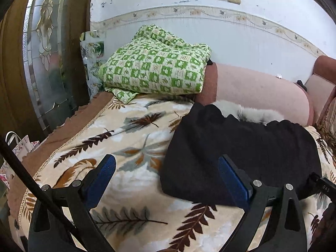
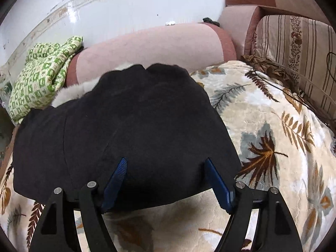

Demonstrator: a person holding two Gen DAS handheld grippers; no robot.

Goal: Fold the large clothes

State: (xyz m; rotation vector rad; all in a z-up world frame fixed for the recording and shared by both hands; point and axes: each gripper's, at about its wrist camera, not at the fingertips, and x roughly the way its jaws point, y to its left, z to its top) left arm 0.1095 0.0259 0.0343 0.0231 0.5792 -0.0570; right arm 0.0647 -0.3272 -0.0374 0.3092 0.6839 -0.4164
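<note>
A black garment (image 1: pixel 241 153) with a grey fur collar (image 1: pixel 252 113) lies folded into a compact block on the leaf-patterned blanket (image 1: pixel 130 147). My left gripper (image 1: pixel 166 163) is open and empty, above the garment's left edge. In the right wrist view the garment (image 2: pixel 126 134) fills the middle, its fur collar (image 2: pixel 71 94) at the far left. My right gripper (image 2: pixel 166 163) is open and empty, with both blue pads (image 2: pixel 120 169) over the garment's near edge.
A folded green checked quilt (image 1: pixel 155 69) sits on the pink sofa arm (image 1: pixel 258 90) at the back. A glass door (image 1: pixel 46 48) stands at left, paper bags (image 1: pixel 21 149) beside the sofa. A striped cushion (image 2: pixel 298 48) is at right.
</note>
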